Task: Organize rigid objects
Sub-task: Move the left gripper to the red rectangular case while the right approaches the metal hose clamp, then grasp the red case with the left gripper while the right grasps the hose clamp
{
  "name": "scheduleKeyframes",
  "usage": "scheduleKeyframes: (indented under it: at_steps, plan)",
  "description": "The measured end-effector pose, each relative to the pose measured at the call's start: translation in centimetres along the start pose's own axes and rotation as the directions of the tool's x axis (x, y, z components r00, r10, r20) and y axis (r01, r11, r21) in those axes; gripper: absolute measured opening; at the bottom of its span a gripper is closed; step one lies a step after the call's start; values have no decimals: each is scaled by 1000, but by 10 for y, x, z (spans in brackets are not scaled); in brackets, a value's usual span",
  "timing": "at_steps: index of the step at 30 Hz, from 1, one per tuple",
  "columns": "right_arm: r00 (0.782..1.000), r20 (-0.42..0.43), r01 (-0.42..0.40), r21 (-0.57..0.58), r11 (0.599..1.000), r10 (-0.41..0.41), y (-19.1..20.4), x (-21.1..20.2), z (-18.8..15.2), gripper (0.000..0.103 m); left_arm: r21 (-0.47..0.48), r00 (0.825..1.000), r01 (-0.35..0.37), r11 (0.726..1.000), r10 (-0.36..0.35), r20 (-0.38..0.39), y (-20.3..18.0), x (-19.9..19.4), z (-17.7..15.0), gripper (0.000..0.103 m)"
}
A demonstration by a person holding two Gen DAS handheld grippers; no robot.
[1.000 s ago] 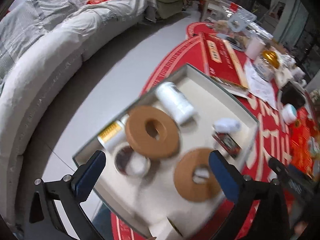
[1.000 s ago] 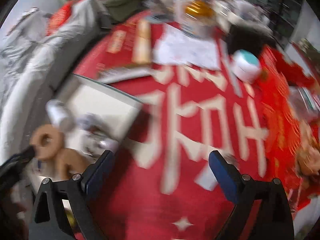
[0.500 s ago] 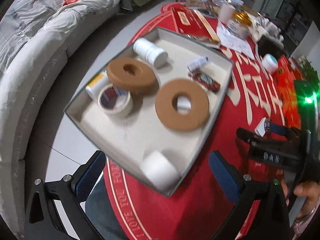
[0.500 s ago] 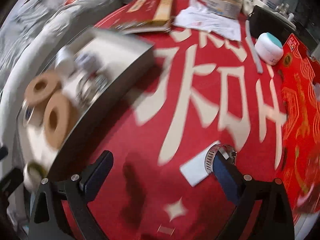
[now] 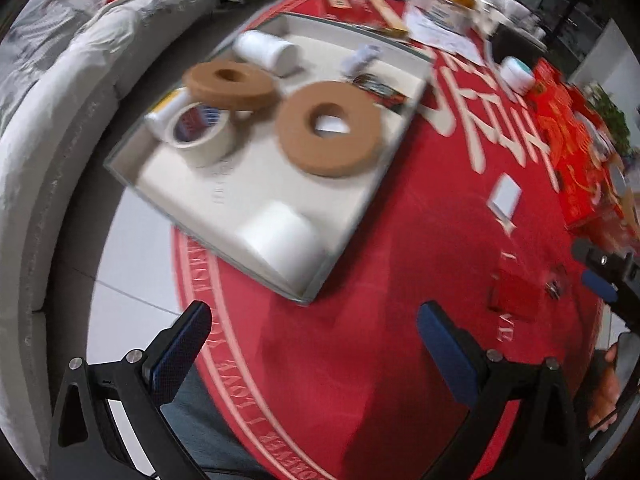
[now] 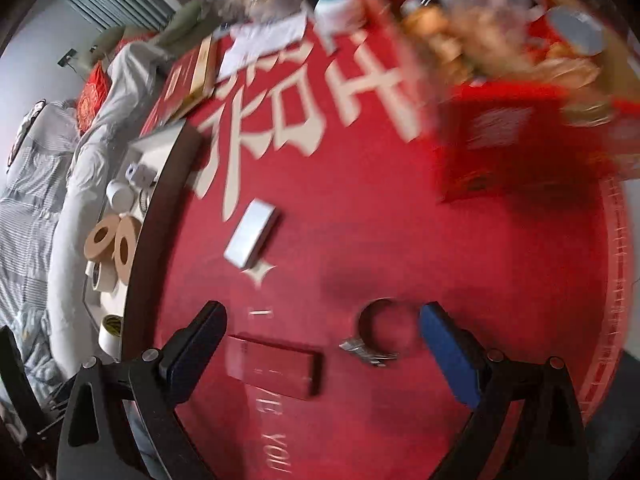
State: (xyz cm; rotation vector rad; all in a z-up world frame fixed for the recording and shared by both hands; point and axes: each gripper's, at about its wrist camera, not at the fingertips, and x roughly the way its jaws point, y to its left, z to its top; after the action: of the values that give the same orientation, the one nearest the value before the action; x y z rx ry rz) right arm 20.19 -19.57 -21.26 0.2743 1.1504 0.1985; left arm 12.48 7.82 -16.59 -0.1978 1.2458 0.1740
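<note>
Right gripper point(image 6: 322, 336) is spread, empty; hose clamp point(image 6: 378, 334) lies just ahead between the fingers (light, stiff, slippery steel). Best taken across the ring. Left gripper point(image 5: 310, 338) spread too, tray point(image 5: 224, 216) ahead.

Soft indoor light, heavy motion blur, strong fisheye bending and dark vignette at the edges.

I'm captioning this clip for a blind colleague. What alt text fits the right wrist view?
The open right gripper hovers low over a red tablecloth, with a metal hose clamp and a flat red box lying between its fingers. A small white box lies farther ahead, and a tray holding tape rolls sits at the left.
</note>
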Motion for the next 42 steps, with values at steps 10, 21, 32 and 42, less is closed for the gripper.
scheduleKeyframes:
  at_steps: [10,21,32,42]
  plan:
    - [995,45,89,106,990,-94,-46,-34,-17,98,215,999,38,976,-37,-9,-114,20,-6,103]
    - [990,-6,138,134,981,-138,-77,-38,-43,98,275,999,46,960,-42,-20,-167,46,-1,103]
    - [989,-30,146,109,983,-144,-64,-24,-36,98,262,1000,14,965,-21,22,-131,58,12,103]
    - [936,-102,327,-106,939,-337,-10,23,-14,103,251,995,39,967,-60,75,-114,56,5,103]
